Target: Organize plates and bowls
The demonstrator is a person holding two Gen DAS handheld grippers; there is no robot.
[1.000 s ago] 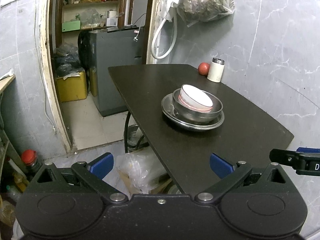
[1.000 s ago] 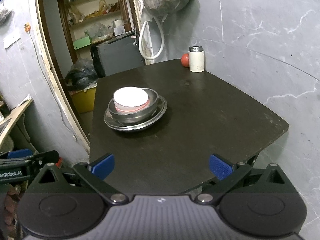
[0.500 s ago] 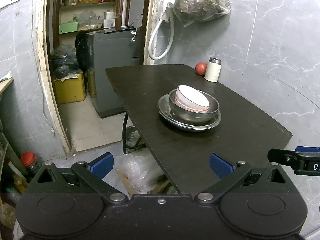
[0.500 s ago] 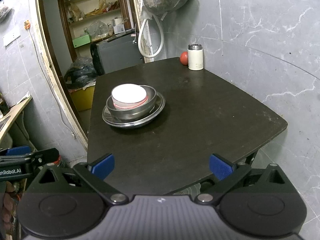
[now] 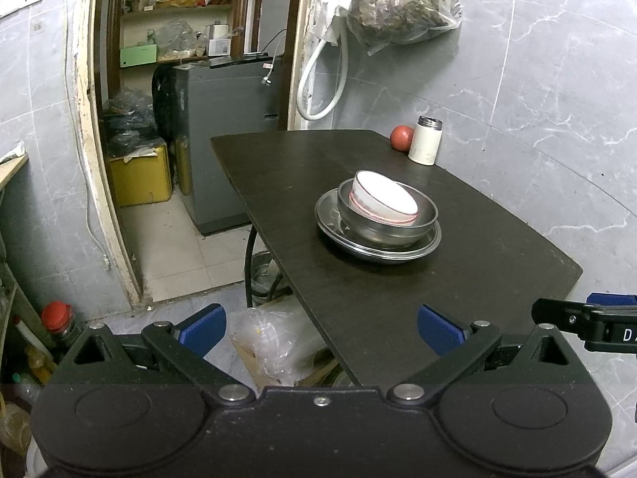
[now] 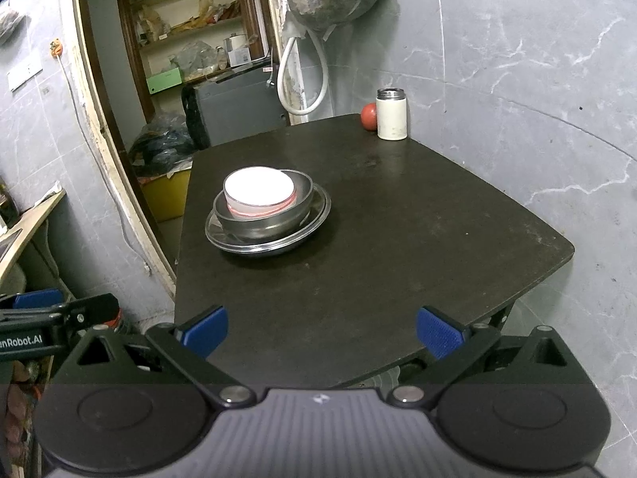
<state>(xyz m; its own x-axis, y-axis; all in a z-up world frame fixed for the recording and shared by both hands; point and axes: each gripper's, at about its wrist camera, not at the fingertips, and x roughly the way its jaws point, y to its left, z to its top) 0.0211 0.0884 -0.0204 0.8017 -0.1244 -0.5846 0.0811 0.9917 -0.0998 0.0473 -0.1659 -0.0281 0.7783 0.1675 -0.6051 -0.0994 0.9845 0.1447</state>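
Both our grippers — left gripper (image 5: 320,328), right gripper (image 6: 321,330) — pulled back, jaws apart, empty; nested white bowl (image 6: 258,193), steel bowl (image 6: 264,219), plate (image 6: 314,223) now farther ahead of jaws — task looks finished.

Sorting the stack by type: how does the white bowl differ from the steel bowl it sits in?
The white bowl is matte white with a red band low on its wall; the steel bowl is bare reflective metal. The white bowl is narrower and nests inside the wider steel bowl. The white bowl sits tilted and off-centre toward one side; the steel bowl rests level on the steel plate. Both are round, upright and look empty.
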